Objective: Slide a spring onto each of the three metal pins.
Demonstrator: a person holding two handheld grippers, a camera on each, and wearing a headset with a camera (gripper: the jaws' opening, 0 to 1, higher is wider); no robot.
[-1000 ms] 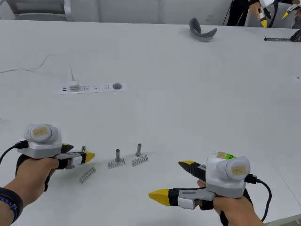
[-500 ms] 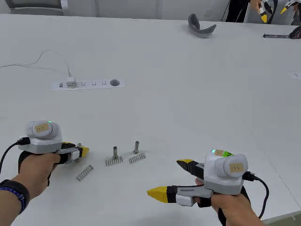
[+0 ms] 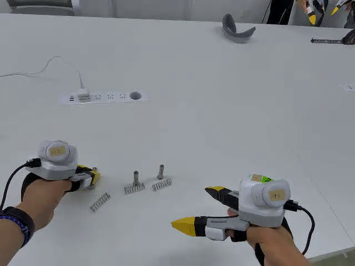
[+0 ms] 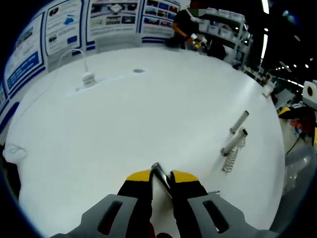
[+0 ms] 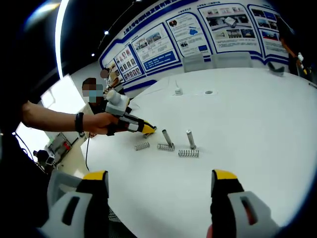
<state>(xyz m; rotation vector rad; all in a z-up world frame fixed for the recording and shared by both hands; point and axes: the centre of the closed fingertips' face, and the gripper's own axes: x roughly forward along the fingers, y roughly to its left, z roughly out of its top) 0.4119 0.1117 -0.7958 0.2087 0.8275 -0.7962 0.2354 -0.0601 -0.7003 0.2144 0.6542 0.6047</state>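
Well, off to the left of the middle pin (image 3: 136,177), the left gripper (image 3: 90,177) has its yellow tips pinched tight on the held pin (image 4: 158,172). The left spring (image 3: 100,201) lies flat on the white table (image 3: 222,111), left of the middle pin and closer to the person. The middle spring (image 3: 133,188) lies right at the foot of the middle pin. Just right of the middle pin stands the right pin (image 3: 161,170), with the right spring (image 3: 162,184) lying at its foot. Further right of the middle pin, and closer to the person, the right gripper (image 3: 198,209) hangs with its tips spread wide and holds nothing.
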